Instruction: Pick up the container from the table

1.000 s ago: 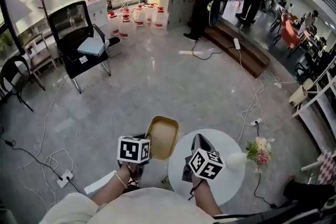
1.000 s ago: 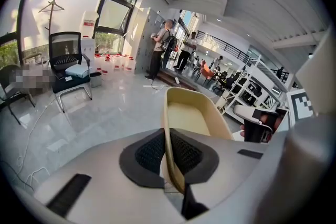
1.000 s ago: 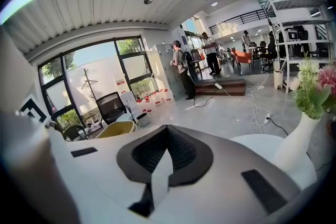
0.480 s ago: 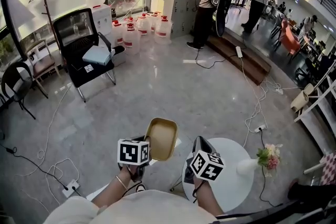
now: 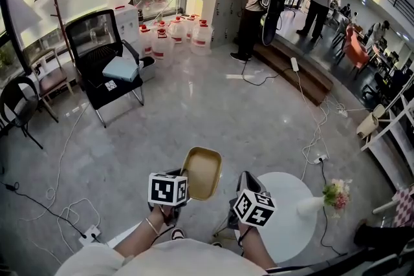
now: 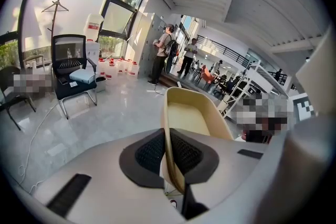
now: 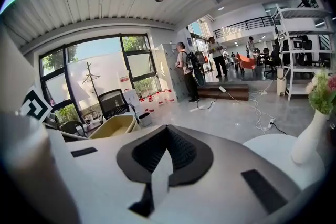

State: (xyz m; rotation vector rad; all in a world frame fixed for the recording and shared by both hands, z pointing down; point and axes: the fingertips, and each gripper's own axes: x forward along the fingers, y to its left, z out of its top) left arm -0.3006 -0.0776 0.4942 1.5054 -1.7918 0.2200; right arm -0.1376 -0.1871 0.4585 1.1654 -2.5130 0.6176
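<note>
Half of what matters is covered in the head view. The marker cube of my left gripper (image 6: 168, 150) sits over its jaws and over the near end of the container (image 5: 201, 171). My right gripper (image 7: 167, 150) covers the near rim of the table (image 5: 294, 200). The container's underside shows in no view. In the right gripper view the vase (image 7: 308, 139) runs off the frame's edge and its flowers are blurred.

The left gripper view shows the grip. The jaws are clamped on the container's thin wall, one pad on the inner face and one on the outer. My right gripper is closed on nothing, its pads meeting.

The container hangs in the air off the table, over the floor (image 5: 194, 100). It is ahead of the left gripper and just left of the right one, which is the nearest thing to it. The table lies under and to the right of the right gripper, with the vase on its far right side. Well ahead of both grippers are a black chair (image 5: 103, 58) to the left, a row of jugs (image 5: 171, 32) and two people (image 5: 255, 0). Cables (image 5: 314, 132) trail across the floor ahead and to the right.

The container's long axis runs straight out from the left jaws, away from me. Its hollow side faces up toward the head camera.
</note>
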